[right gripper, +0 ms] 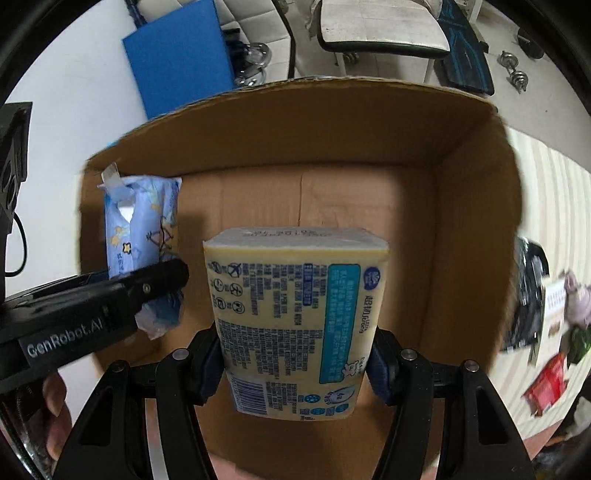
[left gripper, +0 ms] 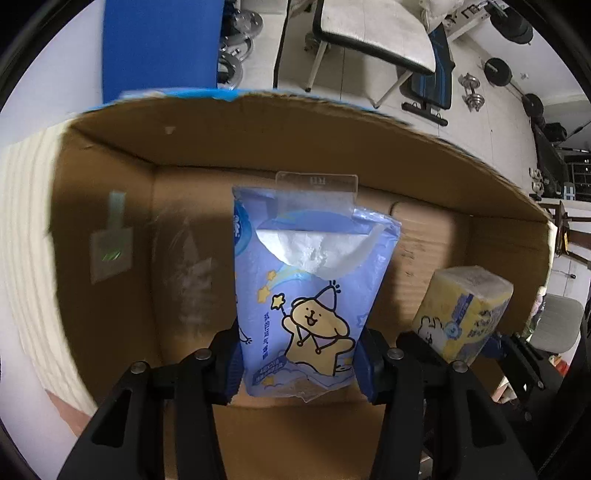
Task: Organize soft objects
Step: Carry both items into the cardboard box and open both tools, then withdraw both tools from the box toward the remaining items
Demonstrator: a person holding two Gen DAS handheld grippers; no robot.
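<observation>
My left gripper [left gripper: 299, 363] is shut on a blue tissue pack [left gripper: 310, 295] with a cartoon bear and an open top, held over the inside of an open cardboard box [left gripper: 258, 129]. My right gripper [right gripper: 295, 363] is shut on a yellow tissue pack [right gripper: 291, 317], also held over the box [right gripper: 461, 221]. The yellow pack shows at the right of the left wrist view [left gripper: 465, 314]. The blue pack [right gripper: 140, 229] and the left gripper [right gripper: 162, 288] show at the left of the right wrist view.
The box stands on a pale ribbed surface [left gripper: 26, 229]. A blue board [right gripper: 177, 55], a white chair [right gripper: 380, 29], a bench and dumbbells [left gripper: 472, 92] lie on the floor beyond. Dark and red packets [right gripper: 543, 384] lie right of the box.
</observation>
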